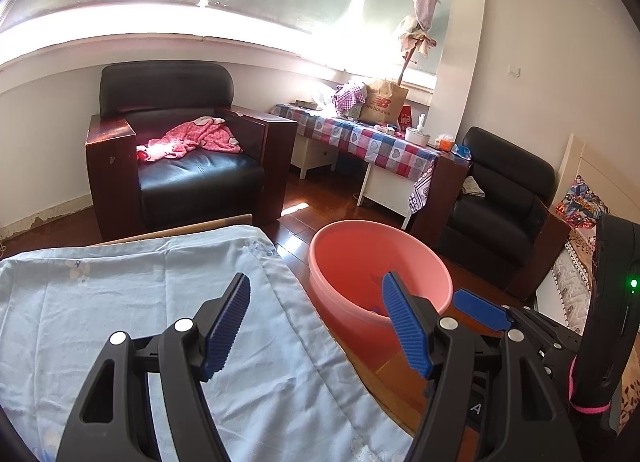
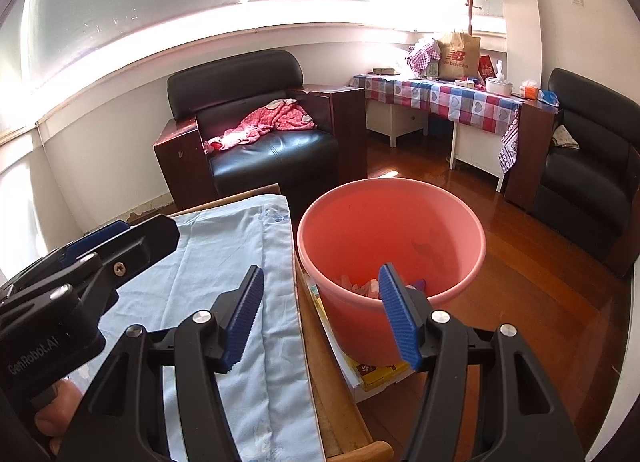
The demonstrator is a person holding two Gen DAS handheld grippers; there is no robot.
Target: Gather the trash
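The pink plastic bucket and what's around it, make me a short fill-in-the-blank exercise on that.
1. Small scraps of trash lie at the bottom of the round plastic bucket, whose colour is ____.
2. The light blue cloth lies to the ____ of the bucket in the right wrist view.
3. The left gripper and the right gripper both have jaws that are ____ and hold nothing.

Missing words: pink; left; open

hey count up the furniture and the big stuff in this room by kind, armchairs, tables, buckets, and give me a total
Black armchairs: 2, one with pink clothing on its seat, another at the right.
Tables with checked cloth: 1
Pink buckets: 1
Total: 4
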